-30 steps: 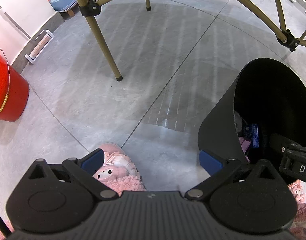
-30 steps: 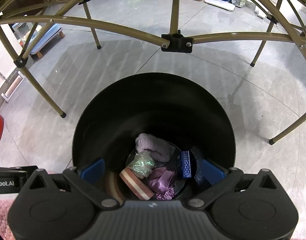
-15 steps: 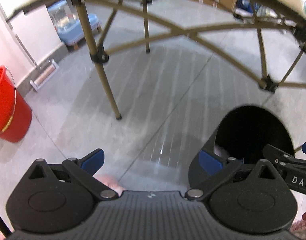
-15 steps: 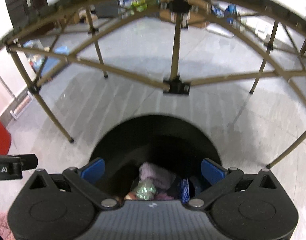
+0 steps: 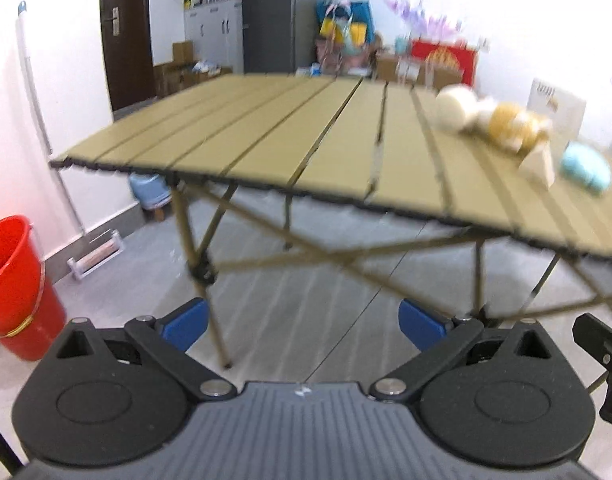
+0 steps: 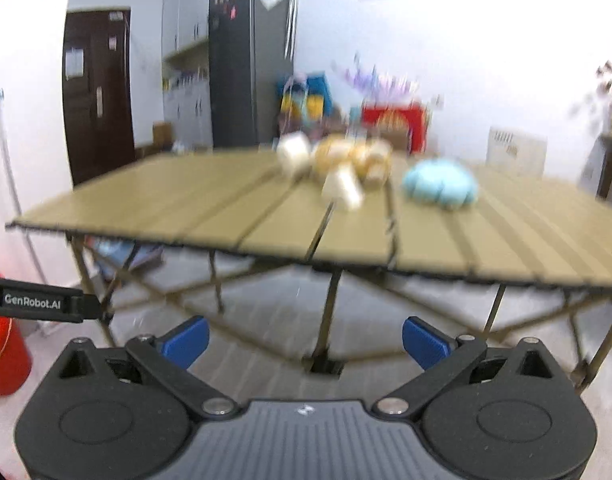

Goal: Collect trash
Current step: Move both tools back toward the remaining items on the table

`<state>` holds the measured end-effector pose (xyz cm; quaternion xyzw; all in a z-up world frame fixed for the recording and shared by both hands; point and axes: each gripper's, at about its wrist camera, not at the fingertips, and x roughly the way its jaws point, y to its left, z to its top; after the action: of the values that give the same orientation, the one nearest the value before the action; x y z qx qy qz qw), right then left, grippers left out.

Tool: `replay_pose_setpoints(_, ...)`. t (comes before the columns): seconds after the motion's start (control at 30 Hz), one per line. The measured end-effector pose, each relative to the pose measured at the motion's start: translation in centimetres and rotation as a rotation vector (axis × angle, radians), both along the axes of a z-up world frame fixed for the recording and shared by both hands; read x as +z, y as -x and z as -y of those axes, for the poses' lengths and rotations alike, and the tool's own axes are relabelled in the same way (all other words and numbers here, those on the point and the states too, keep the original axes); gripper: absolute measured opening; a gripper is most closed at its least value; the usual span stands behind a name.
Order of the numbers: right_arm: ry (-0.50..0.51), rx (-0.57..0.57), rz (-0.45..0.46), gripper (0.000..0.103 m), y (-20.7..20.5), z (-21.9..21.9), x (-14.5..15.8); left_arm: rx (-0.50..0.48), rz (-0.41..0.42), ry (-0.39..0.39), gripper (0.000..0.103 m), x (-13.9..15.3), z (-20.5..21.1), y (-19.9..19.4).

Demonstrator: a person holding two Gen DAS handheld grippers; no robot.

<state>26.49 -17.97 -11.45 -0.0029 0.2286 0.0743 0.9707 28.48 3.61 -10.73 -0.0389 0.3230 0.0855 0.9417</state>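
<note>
Both views are blurred by motion and face a tan slatted folding table (image 5: 266,148) (image 6: 210,208). On its far side lie a cream round object (image 5: 456,108) (image 6: 292,152), a yellow-brown lump (image 5: 510,124) (image 6: 346,156), a cream wedge (image 5: 540,164) (image 6: 342,190) and a light blue soft object (image 5: 586,170) (image 6: 440,184). My left gripper (image 5: 302,326) is open and empty, below the table's near edge. My right gripper (image 6: 304,340) is also open and empty. The black bin is out of both views.
A red bucket (image 5: 14,284) (image 6: 2,360) stands on the floor at the left by the white wall. Table legs and cross braces (image 5: 202,268) (image 6: 326,320) fill the space under the top. A dark door (image 5: 126,32), cabinets and boxes stand behind.
Both grippers have swung up from over the black bin on the floor to face the table top. The bin and its trash have left both views. Both stayed open.
</note>
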Motion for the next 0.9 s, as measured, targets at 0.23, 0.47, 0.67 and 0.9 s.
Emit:
replay_pose_setpoints(0.23,0.022,-0.086,0.129,0.103,-2.8,4.0,3.7,-0.065,0.086,0.021,0.103,3.2,4.1,-2.5)
replay_pose_setpoints(0.47,-0.006,-0.156,0.164,0.103,-7.0,7.9,5.3,-0.144,0.111,0.019,0.103,4.3,9.2,-7.0)
replay_pose_setpoints(0.67,-0.015,-0.189,0.173,0.103,-10.9,10.0,5.4,-0.209,0.103,0.019,0.103,3.8,12.9,-10.8)
replay_pose_setpoints(0.9,-0.029,-0.221,0.167,0.103,-14.5,11.9,5.4,-0.24,0.105,0.033,0.103,2.8,16.2,-14.9)
